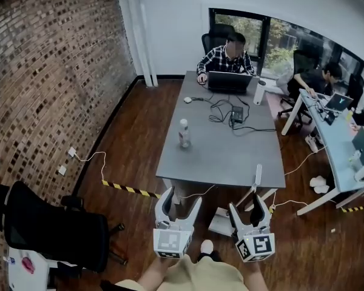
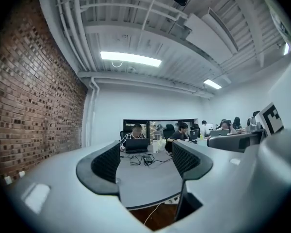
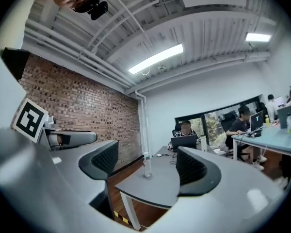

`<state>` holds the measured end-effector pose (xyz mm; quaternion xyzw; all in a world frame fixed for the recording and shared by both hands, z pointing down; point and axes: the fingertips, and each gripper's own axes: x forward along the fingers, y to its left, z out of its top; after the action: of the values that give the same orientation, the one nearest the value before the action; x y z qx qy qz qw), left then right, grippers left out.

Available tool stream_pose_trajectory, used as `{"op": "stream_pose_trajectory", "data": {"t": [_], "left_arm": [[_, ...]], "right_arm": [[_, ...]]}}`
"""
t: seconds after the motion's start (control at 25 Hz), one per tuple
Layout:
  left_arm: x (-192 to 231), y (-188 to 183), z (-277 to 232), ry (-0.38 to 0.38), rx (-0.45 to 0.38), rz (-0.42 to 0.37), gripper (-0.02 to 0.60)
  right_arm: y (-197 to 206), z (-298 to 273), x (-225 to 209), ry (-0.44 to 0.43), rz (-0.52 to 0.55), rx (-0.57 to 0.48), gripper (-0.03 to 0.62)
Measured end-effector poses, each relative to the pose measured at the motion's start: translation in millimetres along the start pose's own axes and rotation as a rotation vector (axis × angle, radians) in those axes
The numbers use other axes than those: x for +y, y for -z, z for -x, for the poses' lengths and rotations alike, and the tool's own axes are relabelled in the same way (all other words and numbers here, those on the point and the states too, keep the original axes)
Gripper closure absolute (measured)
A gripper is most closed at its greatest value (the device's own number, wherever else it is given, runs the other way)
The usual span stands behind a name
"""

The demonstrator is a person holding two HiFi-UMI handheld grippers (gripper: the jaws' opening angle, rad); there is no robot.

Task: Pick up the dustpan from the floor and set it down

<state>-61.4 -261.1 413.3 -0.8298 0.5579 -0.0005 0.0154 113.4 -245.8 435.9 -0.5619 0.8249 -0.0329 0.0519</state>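
A pale grey dustpan (image 1: 221, 222) lies on the wooden floor at the near edge of the grey table (image 1: 218, 150), its long handle (image 1: 258, 176) slanting up against the table's edge. My left gripper (image 1: 179, 206) hovers open just left of the pan. My right gripper (image 1: 250, 213) hovers open just right of it, beside the handle. Neither holds anything. In the left gripper view the open jaws (image 2: 145, 165) frame the tabletop. In the right gripper view the open jaws (image 3: 148, 166) frame the table corner and a bottle (image 3: 146, 166). The pan does not show in either gripper view.
On the table are a clear bottle (image 1: 184, 133), a laptop (image 1: 229, 80) and cables; a person sits at its far end. A black office chair (image 1: 54, 232) stands at lower left by the brick wall. Yellow-black tape (image 1: 130, 190) crosses the floor. Another desk (image 1: 343, 144) with people stands at right.
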Motion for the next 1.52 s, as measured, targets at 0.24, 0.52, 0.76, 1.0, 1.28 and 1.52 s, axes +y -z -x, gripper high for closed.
{"op": "stream_pose_trajectory", "data": {"t": [0.24,0.52,0.76,1.0,1.28,1.52], "left_arm": [[10.2,10.0,-39.2,-0.055,0.034,-0.004,0.262],[16.2,23.3,-92.1,-0.013,0.072,0.009,0.262],[-34.3,46.1,-143.9,0.239,0.126,0.027,0.262],[-106.3,79.3,-181.7,0.45,0.185,0.039,0.262],[-164.0,141.1,-197.1,0.59,0.285,-0.015,0.262],[-166.4,179.8,-218.3,0.603,0.344,-0.07,0.262]], "right_arm": [[7.8,-56.1,-18.6,-0.071,-0.019,0.018,0.229],[23.9,-78.0,-54.4,-0.02,-0.048,0.023,0.229],[42.7,-45.0,-110.9,0.205,-0.011,0.091,0.229],[85.4,10.7,-166.1,0.408,-0.038,0.168,0.229],[181.3,51.9,-203.7,0.531,-0.135,0.303,0.24],[246.5,6.1,-220.5,0.443,-0.12,0.33,0.244]]}}
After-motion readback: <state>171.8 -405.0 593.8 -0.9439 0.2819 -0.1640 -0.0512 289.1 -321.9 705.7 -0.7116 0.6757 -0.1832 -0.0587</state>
